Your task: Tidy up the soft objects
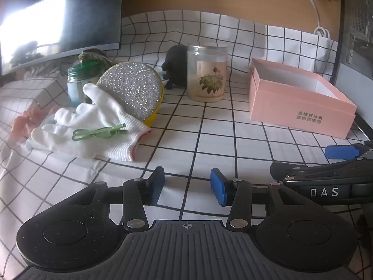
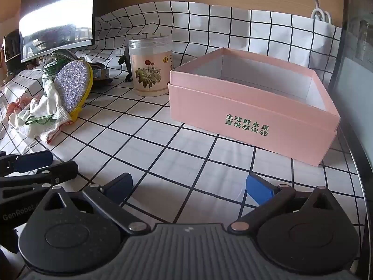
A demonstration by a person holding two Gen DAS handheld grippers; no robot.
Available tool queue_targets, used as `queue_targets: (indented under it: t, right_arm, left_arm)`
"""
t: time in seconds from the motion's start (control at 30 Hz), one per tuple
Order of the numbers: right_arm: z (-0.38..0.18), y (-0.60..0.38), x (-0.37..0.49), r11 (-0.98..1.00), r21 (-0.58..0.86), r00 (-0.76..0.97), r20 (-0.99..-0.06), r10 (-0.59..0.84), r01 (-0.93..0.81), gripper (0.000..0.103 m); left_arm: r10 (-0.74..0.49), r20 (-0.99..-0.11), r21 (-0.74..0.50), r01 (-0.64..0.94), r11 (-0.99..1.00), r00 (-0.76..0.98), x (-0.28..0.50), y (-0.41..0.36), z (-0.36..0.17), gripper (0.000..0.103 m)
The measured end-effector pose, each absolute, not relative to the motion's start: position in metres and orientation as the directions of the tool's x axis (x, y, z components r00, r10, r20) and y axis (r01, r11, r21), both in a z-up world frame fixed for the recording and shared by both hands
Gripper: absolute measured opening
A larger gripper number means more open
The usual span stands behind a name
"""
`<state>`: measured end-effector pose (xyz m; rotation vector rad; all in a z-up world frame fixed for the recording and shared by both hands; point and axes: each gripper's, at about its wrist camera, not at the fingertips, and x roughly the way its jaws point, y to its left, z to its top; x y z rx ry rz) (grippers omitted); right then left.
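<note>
Two handheld claws hover low over a table (image 2: pixel 163 163) covered in a white cloth with a black grid. The left claw (image 1: pixel 187 186) has its blue pads partly apart with nothing between them. The right claw (image 2: pixel 188 186) is spread wide and also holds nothing.

The soft things sit together at the left side of the table. A white knitted glove (image 1: pixel 98 126) lies flat and crumpled, leaning partly against a glittery silver disc with a yellow rim (image 1: pixel 132 88). A small green hair clip (image 1: pixel 98 133) rests on top of the glove. Just beside the glove, further left, is a bunched peach-coloured cloth (image 1: pixel 23 123).

Well apart, on the right, stands an open pink cardboard box (image 2: pixel 251 116), empty and set inside its own lid, likely the place meant for the soft things. Between the pile and the box stands a clear plastic jar with a flower label (image 1: pixel 207 74).

Nothing appears sorted yet. The clip would probably need lifting off before the glove goes in the box.
</note>
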<state>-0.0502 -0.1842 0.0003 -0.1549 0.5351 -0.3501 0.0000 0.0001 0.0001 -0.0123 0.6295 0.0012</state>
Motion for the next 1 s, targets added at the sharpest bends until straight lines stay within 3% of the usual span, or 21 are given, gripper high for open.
queue_targets:
  t: [1.0]
  right_arm:
    - [0.0001,-0.1839,-0.0503,0.929,-0.235,0.803,-0.471,-0.365,0.285,0.103]
  left_arm:
    - [-0.008,-0.587,-0.021,-0.005,1.000,0.809,0.0000,0.0000,0.0003,0.049]
